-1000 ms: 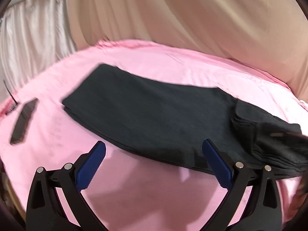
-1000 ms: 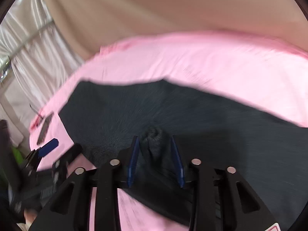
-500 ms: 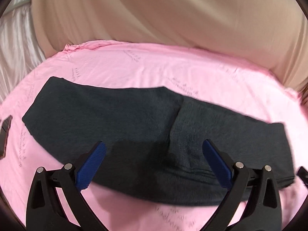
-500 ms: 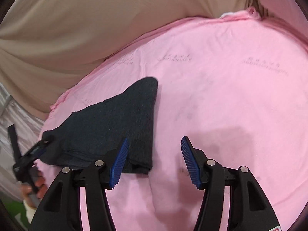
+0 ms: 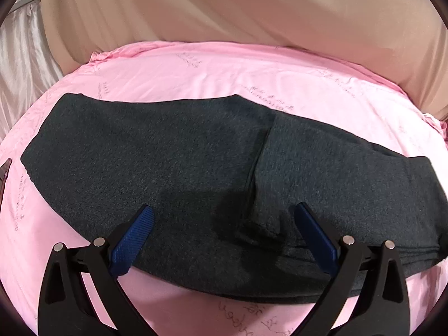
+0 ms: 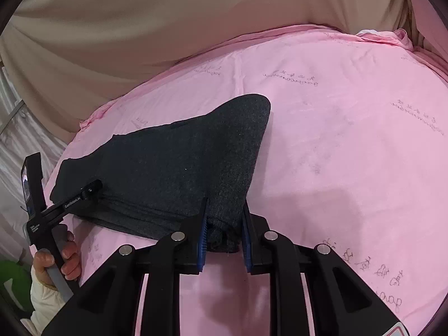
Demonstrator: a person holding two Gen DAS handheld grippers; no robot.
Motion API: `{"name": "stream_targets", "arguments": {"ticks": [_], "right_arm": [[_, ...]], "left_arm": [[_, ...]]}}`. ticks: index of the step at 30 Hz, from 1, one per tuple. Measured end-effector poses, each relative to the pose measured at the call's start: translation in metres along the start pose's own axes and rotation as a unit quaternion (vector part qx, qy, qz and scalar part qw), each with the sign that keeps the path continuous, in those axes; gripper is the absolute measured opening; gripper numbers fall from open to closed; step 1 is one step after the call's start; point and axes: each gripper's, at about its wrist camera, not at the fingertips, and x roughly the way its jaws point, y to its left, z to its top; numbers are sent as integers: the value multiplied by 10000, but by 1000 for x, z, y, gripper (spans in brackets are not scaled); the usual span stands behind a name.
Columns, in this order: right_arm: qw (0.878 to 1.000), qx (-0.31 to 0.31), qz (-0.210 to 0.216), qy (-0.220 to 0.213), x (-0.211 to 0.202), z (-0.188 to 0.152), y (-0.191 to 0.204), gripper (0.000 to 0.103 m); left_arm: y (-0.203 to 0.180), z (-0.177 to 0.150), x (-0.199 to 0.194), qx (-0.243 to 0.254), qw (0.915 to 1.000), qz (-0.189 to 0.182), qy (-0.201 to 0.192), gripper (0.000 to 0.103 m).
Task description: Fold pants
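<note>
Dark grey pants (image 5: 173, 168) lie folded flat on the pink sheet (image 5: 212, 75), long side running left-right. Left claw (image 5: 224, 240) spread wide, released, hovering over the near edge of the pants. Right claw (image 6: 224, 238) clenched on the near right corner of the pants (image 6: 173, 168). Beige curtain (image 6: 140, 19) at the far side.

A pink sheet (image 5: 196, 78) printed with script covers the bed, bearing folded dark pants (image 5: 173, 151).

Matt, coarse-knit dark grey cloth pants (image 5: 196, 168); smooth pink cotton printed bedsheet (image 5: 196, 75); ribbed blue rubbery gripper pads (image 5: 131, 238).
</note>
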Motion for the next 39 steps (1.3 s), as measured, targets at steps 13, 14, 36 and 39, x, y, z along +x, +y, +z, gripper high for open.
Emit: {"name": "stream_targets", "arguments": {"ticks": [13, 14, 36, 39], "right_arm": [[9992, 89, 139, -350, -18, 2, -7, 14], [9992, 61, 160, -368, -23, 3, -11, 14], [9927, -358, -656, -946, -120, -18, -30, 20], [9933, -953, -105, -639, -81, -11, 33, 23]], "left_arm": [[-8, -5, -21, 87, 9996, 209, -194, 98], [-11, -8, -27, 99, 9994, 227, -237, 98], [-39, -36, -49, 297, 9995, -123, 10, 98], [-14, -29, -54, 70, 9997, -223, 109, 98]]}}
